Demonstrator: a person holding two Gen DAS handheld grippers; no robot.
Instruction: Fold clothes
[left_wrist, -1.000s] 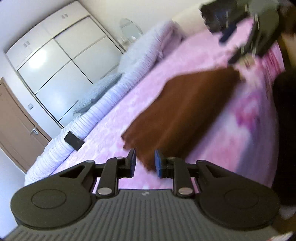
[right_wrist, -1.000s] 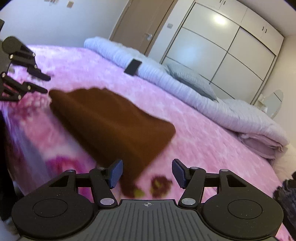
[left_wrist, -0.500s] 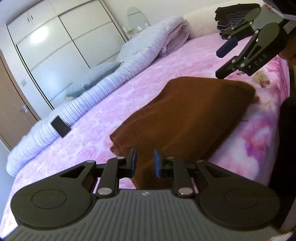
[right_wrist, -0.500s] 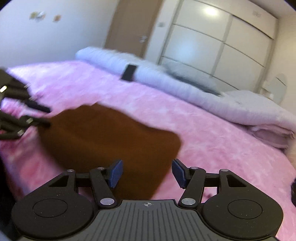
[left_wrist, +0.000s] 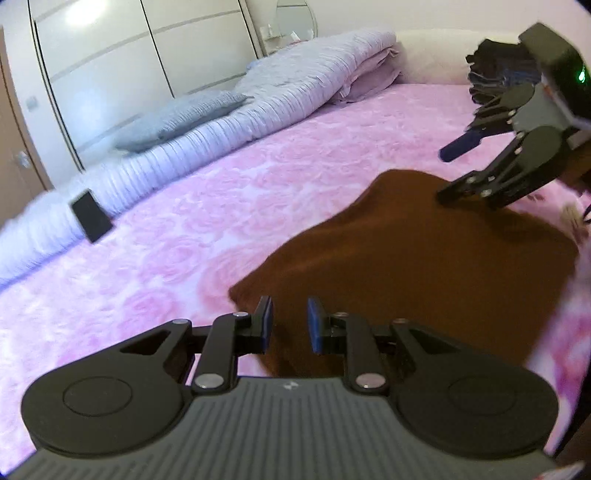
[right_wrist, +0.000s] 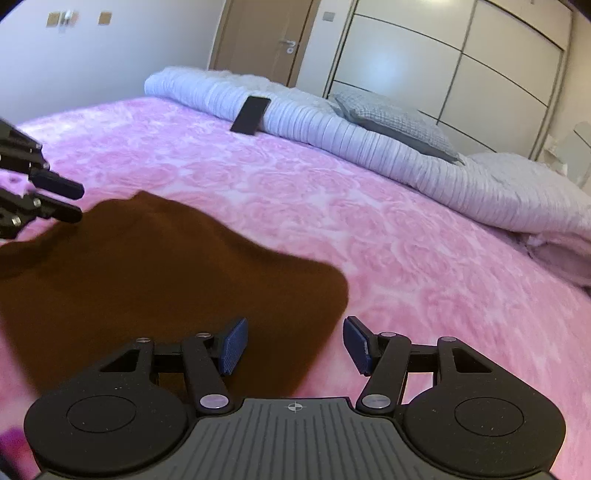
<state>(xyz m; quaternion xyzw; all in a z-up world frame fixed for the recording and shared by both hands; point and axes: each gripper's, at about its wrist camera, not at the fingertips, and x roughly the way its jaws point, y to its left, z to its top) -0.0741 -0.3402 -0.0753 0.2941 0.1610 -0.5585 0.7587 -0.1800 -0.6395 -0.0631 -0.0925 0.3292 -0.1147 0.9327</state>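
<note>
A brown knitted garment (left_wrist: 424, 266) lies folded flat on the pink bedspread (left_wrist: 221, 206); it also shows in the right wrist view (right_wrist: 155, 273). My left gripper (left_wrist: 289, 329) hovers over the garment's near left corner, jaws a narrow gap apart, nothing between them. My right gripper (right_wrist: 293, 345) is open over the garment's near right edge, empty. In the left wrist view the right gripper (left_wrist: 454, 171) sits above the garment's far end. In the right wrist view the left gripper (right_wrist: 70, 203) sits at the garment's left end.
A rolled white quilt (right_wrist: 369, 140) and grey pillow (right_wrist: 395, 122) lie along the bed's far side, with a black phone (right_wrist: 251, 114) leaning on the quilt. A stack of dark folded clothes (left_wrist: 495, 70) sits at the headboard end. Wardrobe doors (right_wrist: 461, 62) stand behind.
Both grippers have dropped lower and closer over the garment. The left gripper's jaws have opened slightly. The garment lies flatter on the bed.
</note>
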